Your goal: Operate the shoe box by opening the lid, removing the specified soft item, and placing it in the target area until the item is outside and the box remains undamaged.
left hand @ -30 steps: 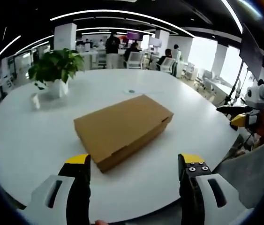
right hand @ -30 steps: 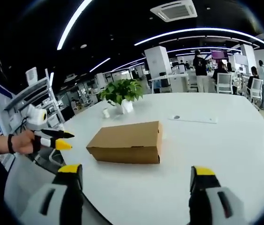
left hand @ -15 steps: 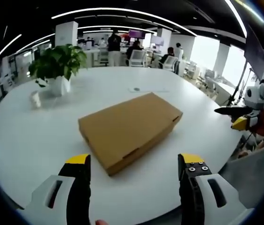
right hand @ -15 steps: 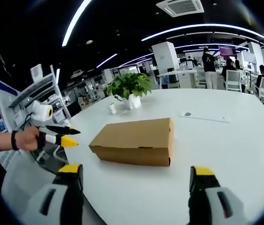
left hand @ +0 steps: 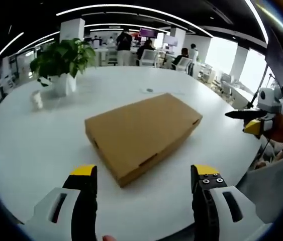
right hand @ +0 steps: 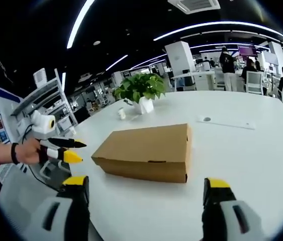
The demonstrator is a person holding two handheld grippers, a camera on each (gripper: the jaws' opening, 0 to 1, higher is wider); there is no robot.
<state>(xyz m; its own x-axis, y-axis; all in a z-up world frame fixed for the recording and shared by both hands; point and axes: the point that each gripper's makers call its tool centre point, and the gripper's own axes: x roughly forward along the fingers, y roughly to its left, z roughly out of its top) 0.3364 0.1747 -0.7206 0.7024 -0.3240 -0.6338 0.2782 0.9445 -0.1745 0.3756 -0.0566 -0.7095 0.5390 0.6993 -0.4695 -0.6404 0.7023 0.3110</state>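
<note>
A closed brown cardboard shoe box [left hand: 142, 134] lies on the round white table [left hand: 30, 145], its lid down. My left gripper [left hand: 144, 178] stands open just short of the box's near corner, with nothing between its jaws. In the right gripper view the same shoe box [right hand: 146, 151] lies ahead and slightly left, and my right gripper [right hand: 145, 188] is open and apart from it. The left gripper [right hand: 63, 149] comes into that view from the left, held in a hand. The right gripper [left hand: 252, 120] appears at the right of the left gripper view.
A potted green plant [left hand: 61, 63] and a small white cup [left hand: 36, 99] stand on the far left of the table. A small dark disc on a flat sheet [right hand: 207, 120] lies beyond the box. Chairs and people are in the office behind.
Both cameras have come closer to the box, which now looks larger in each view. The box itself has not moved and its lid stays shut. Both grippers remain open.
</note>
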